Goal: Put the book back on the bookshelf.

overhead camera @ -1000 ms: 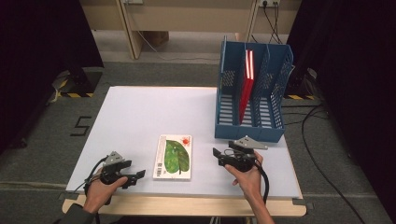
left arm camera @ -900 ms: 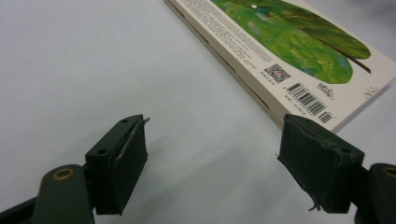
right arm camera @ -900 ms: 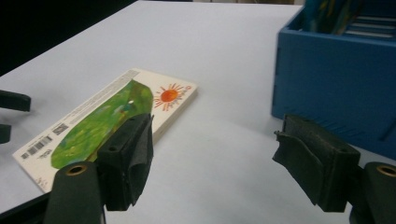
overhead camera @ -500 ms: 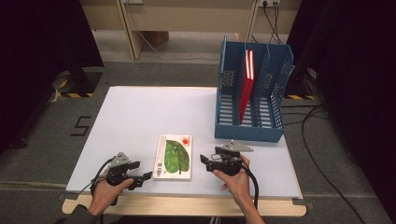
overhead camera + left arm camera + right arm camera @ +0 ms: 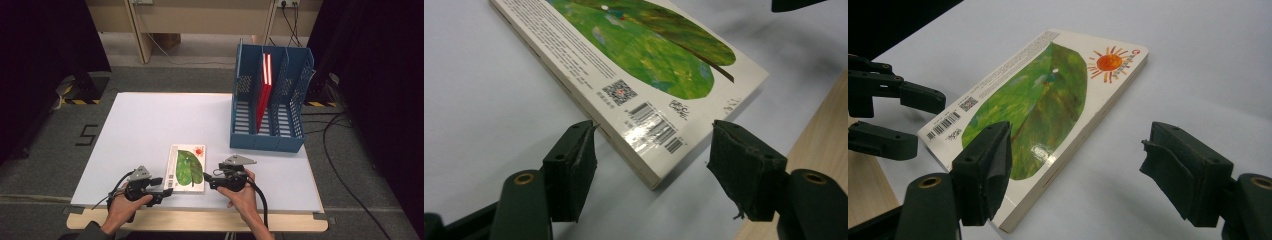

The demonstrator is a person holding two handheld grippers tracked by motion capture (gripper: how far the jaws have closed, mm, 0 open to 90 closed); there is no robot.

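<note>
- The board book [image 5: 186, 168] lies flat on the white table [image 5: 150, 125], near the table's front edge and well short of the blue file rack [image 5: 270, 107]; judging from the grippers closing in on it, it is the thing about to be picked up.
- The left gripper [image 5: 159, 189] sits at the book's near left corner, its jaws spread wide with that corner between them, nothing clamped yet; seen in the left gripper view, the barcode corner [image 5: 659, 132] lies in the gap.
- The right gripper [image 5: 206, 177] waits just beside the book's right long edge, jaws likewise wide apart and empty; its placement suggests a two-sided lift.
- The book is a thick slab with a glossy cover showing a green leaf [image 5: 1035, 107] and an orange sun [image 5: 1109, 62], and pale page edges.
- The rack is perforated plastic with upright dividers; a red book [image 5: 265, 87] stands in one slot, leaning slightly.
- The jaw pads look like soft, dark, slightly frayed foam.
</note>
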